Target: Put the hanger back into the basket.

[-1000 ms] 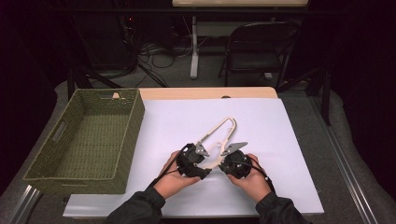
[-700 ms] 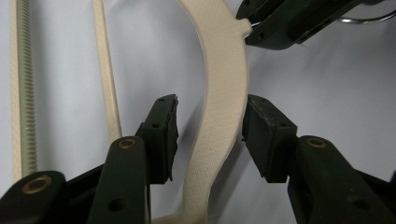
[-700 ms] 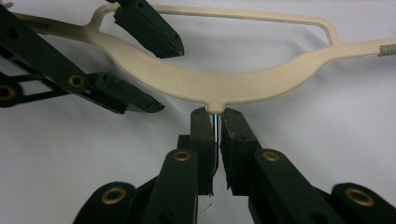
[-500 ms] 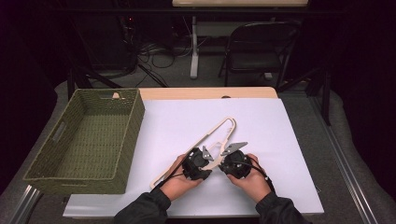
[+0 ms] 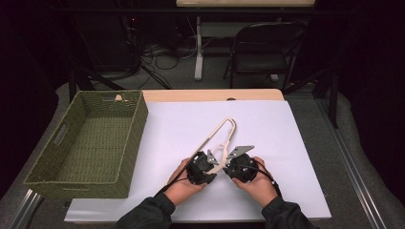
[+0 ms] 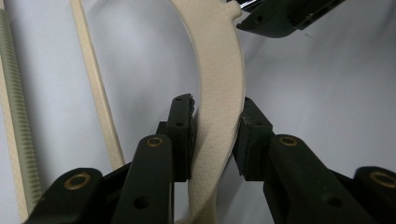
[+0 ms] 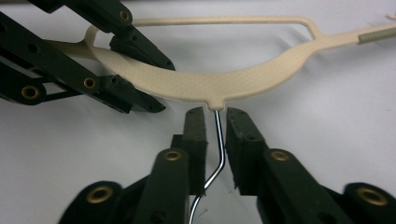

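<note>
Where the table's white cover [image 5: 296,143] reaches its left edge, a green woven basket [image 5: 90,138] sits with its long side along the sheet, and nothing can be made out inside it. To its right, near the middle of the sheet, lies a cream plastic clothes hanger [image 5: 217,138] with its far end pointing up and away from the person and its near end between the two tools.

The left gripper [image 5: 200,168], held in the person's left hand [image 5: 184,183], meets the hanger's broad curved arm. In the left gripper view that arm [image 6: 217,107] runs up between the black jaws, which press against it from both sides, so the tool is pinching the hanger. Further left in that view the thin bar [image 6: 95,84] and a ribbed section [image 6: 14,107] of the hanger lie on the sheet.

Just right of it, the right gripper [image 5: 239,167], in the right hand [image 5: 258,183], faces the hanger's centre. In the right gripper view its jaws stand on either side of the thin metal hook wire [image 7: 218,144] that comes out of the hanger's middle; they are narrowly apart, and whether they actually clamp the wire cannot be told. The left gripper's jaws [image 7: 126,74] show at upper left there, closed on the cream arm.
</note>
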### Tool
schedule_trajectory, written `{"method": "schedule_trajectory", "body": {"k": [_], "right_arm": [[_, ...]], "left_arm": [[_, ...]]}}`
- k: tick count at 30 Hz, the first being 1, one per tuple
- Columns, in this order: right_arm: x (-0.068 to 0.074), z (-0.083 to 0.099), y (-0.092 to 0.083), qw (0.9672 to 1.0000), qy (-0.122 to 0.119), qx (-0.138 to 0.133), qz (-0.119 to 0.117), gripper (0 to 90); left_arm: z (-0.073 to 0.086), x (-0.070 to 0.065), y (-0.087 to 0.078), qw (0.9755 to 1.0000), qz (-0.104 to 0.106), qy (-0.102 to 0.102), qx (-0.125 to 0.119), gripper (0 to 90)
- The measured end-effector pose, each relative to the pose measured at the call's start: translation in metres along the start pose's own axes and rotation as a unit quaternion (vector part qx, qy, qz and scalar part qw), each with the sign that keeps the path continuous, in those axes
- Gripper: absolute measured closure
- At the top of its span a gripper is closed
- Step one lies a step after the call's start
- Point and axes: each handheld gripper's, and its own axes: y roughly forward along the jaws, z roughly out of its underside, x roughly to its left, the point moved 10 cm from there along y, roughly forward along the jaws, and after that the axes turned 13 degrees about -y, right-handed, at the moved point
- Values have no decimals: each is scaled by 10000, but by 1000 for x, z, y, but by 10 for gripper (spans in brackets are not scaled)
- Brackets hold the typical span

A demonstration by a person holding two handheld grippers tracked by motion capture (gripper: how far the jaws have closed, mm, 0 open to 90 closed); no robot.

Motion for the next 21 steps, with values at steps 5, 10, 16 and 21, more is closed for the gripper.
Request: {"method": "schedule_trajectory", "body": {"k": [5, 10, 16, 21], "right_arm": [[-3, -1, -11, 9998, 141, -152, 59, 673], [-10, -18, -39, 9950, 306, -889, 340, 641], [-14, -41, -86, 9851, 252, -1604, 563, 602], [-20, -48, -108, 9795, 232, -1851, 755, 598]], "left_arm": [[0, 4, -2, 10000, -59, -22, -13, 727], [-3, 10, -8, 9999, -87, -75, -61, 742], [-10, 20, -21, 9994, -134, -235, -212, 755], [-15, 30, -35, 9982, -246, -383, -383, 766]]}}
